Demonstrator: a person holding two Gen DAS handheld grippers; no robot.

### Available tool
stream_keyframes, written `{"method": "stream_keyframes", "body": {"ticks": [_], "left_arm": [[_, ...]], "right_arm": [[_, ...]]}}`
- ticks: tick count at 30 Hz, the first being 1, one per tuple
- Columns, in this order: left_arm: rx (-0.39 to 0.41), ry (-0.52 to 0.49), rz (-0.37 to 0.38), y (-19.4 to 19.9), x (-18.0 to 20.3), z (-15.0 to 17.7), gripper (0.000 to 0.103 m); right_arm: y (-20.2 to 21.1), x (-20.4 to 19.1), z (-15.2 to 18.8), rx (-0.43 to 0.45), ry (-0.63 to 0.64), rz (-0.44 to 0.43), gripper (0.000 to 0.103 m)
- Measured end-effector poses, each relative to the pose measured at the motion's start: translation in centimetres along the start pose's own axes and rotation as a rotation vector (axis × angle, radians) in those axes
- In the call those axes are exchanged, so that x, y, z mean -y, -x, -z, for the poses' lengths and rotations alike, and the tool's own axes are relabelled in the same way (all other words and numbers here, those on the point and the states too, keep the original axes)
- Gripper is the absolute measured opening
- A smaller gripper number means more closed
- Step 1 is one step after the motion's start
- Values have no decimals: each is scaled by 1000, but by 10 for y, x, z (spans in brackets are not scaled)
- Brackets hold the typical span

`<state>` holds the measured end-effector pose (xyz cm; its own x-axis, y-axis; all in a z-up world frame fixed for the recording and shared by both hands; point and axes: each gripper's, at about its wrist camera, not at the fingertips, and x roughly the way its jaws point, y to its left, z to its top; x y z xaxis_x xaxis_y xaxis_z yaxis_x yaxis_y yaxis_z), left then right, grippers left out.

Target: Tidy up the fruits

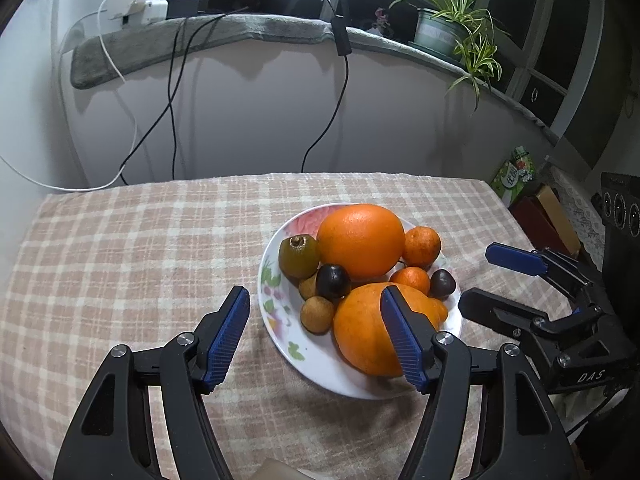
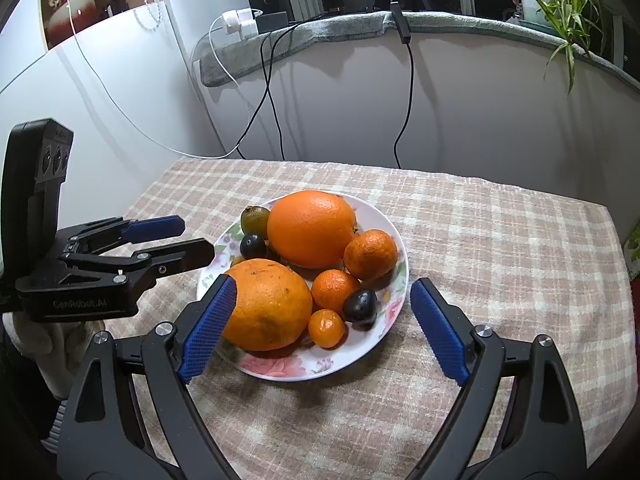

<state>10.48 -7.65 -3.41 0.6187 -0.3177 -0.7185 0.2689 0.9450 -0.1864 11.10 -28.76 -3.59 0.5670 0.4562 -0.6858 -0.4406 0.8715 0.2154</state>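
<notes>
- Currently the floral plate (image 2: 394, 280) sits on the checked cloth of the tabletop (image 1: 120, 240), piled with fruit.
- Two large oranges (image 2: 312, 228) dominate the pile, with small tangerines (image 2: 370, 254), dark plums (image 2: 359, 304), a green kiwi (image 1: 298, 255) and brown longans (image 1: 317, 314) around them.
- Left claw (image 1: 316, 336) is released, hovering at the plate's near-left edge, grasping nothing.
- Right claw (image 2: 322, 328) is released too, spread wide before the plate.

A home: checked tablecloth (image 1: 140, 248), potted spider plant (image 1: 452, 28) on the windowsill, flowered fruit plate (image 2: 384, 240).
</notes>
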Motion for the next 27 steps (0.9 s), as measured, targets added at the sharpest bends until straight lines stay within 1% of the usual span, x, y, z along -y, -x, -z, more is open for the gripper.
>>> {"method": "stream_keyframes", "body": {"ticks": [5, 8, 16, 17, 20, 21, 22, 24, 27], "left_arm": [[29, 0, -37, 9, 4, 4, 68], [46, -1, -58, 13, 6, 7, 73], [92, 19, -108, 32, 11, 20, 76], [99, 23, -114, 35, 11, 22, 77], [116, 25, -132, 43, 11, 24, 77], [121, 24, -138, 45, 11, 25, 77], [127, 22, -143, 47, 11, 25, 77], [132, 23, -147, 50, 11, 26, 82], [147, 20, -161, 54, 12, 26, 82]], "right_arm": [[4, 1, 1, 10, -14, 14, 91], [6, 1, 3, 10, -19, 17, 91], [15, -7, 6, 22, -21, 36, 92], [18, -8, 7, 27, -22, 43, 92], [24, -11, 8, 40, -23, 56, 100], [27, -11, 9, 49, -24, 59, 102], [29, -12, 10, 55, -25, 61, 102], [32, -13, 10, 57, -27, 66, 102], [36, -14, 11, 61, -34, 75, 102]]}}
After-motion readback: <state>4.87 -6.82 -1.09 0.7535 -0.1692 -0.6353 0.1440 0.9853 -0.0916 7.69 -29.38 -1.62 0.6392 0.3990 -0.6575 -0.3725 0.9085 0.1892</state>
